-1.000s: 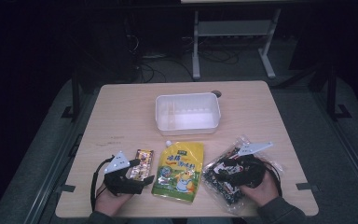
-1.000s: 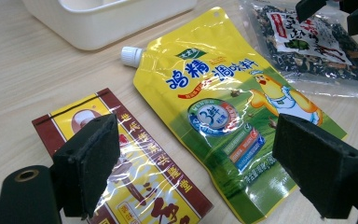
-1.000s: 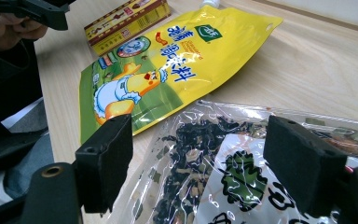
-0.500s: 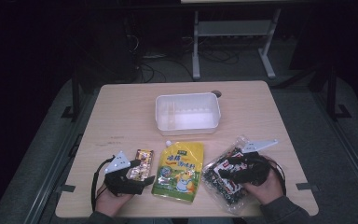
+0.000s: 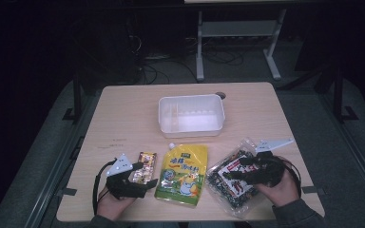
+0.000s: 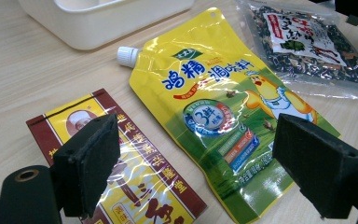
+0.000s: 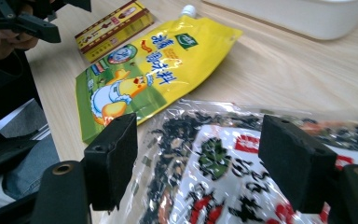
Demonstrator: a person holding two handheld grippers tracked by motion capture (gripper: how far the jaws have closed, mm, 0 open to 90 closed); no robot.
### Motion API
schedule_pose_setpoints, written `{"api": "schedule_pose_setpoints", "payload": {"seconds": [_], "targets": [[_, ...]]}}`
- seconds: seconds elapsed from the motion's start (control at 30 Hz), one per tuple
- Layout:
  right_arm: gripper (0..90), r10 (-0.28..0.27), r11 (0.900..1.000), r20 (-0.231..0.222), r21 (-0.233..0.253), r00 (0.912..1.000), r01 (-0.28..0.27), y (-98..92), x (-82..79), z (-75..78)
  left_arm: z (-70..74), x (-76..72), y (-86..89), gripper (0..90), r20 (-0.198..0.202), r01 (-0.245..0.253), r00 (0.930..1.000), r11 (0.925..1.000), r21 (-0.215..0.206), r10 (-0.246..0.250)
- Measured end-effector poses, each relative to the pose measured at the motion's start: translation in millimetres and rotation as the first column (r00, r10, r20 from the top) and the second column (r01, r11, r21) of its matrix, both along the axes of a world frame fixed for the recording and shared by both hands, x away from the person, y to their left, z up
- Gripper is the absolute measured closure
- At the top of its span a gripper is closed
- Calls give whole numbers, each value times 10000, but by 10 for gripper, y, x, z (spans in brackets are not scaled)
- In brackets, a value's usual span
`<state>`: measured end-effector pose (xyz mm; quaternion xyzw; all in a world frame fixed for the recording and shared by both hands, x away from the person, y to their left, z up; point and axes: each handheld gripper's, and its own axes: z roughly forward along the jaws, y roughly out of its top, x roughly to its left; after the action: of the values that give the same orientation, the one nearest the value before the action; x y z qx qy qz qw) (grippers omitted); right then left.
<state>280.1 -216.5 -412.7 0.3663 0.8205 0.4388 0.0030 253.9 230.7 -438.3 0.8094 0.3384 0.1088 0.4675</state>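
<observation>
Right gripper [image 7: 198, 163]: jaws spread wide, clear bag of dark dried food [image 7: 223, 163] lying under and between them. Left gripper [image 6: 193, 163]: released, red-and-yellow packet [image 6: 135, 172] beneath 1 jaw, yellow pouch [image 6: 223, 98] beneath the other.

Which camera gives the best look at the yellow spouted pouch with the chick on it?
The left gripper view: the flat yellow plastic spouted pouch lies almost whole there, white cap and print sharp. The right gripper view shows the pouch at a slant, cap far off. The high view shows the pouch whole but small.
</observation>
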Motion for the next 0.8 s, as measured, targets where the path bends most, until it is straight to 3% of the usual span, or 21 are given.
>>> {"api": "schedule_pose_setpoints", "payload": {"seconds": [0.17,0.23,0.43,0.8], "targets": [[292,-432,9991,-196,48,9989,433,-152,10,21,1,4,8,145,-20,-18,10000,10000,12,18],[299,-855,9962,-374,119,9956,860,-297,20,22,6,1,11,146,-6,-12,10000,10000,13,12],[304,-1754,9845,-554,-112,9829,1750,-542,30,28,1,0,-2,146,-43,-1,10000,10000,6,1],[338,-2810,9595,-641,-381,9576,2790,-852,-14,40,-11,16,-25,145,-117,77,9999,9999,84,-76]]}}
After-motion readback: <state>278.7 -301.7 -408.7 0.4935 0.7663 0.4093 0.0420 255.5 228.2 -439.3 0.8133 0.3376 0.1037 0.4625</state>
